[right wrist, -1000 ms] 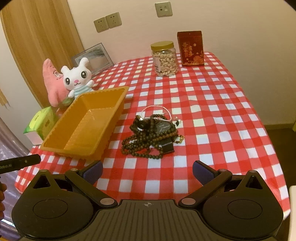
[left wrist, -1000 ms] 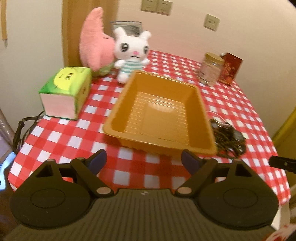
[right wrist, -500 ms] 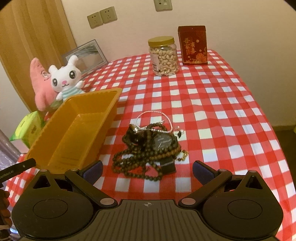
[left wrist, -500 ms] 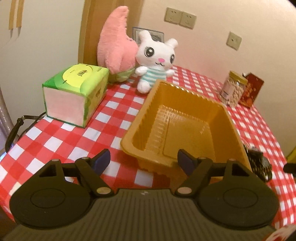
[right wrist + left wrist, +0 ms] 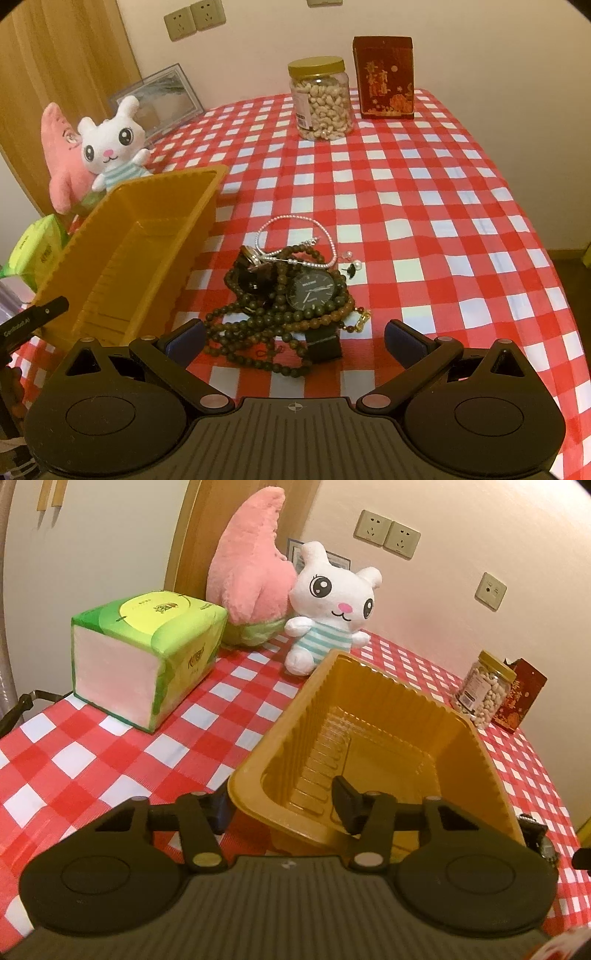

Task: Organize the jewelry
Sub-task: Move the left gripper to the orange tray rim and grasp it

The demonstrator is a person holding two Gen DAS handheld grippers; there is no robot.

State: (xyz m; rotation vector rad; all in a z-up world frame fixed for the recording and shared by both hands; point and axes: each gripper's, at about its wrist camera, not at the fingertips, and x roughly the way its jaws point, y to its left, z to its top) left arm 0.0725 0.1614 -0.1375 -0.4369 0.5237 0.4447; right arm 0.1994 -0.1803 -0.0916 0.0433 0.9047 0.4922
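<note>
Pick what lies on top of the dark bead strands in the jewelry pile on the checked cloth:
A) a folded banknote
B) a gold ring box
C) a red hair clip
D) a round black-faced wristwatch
D: in the right wrist view a wristwatch with a round black dial rests on the dark bead strands, beside the empty orange tray.

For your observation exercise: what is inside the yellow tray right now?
No jewelry: the yellow tray shows bare ribbed floor; one finger of the closing left gripper reaches inside its near corner. That gripper hides a bit of floor.
</note>
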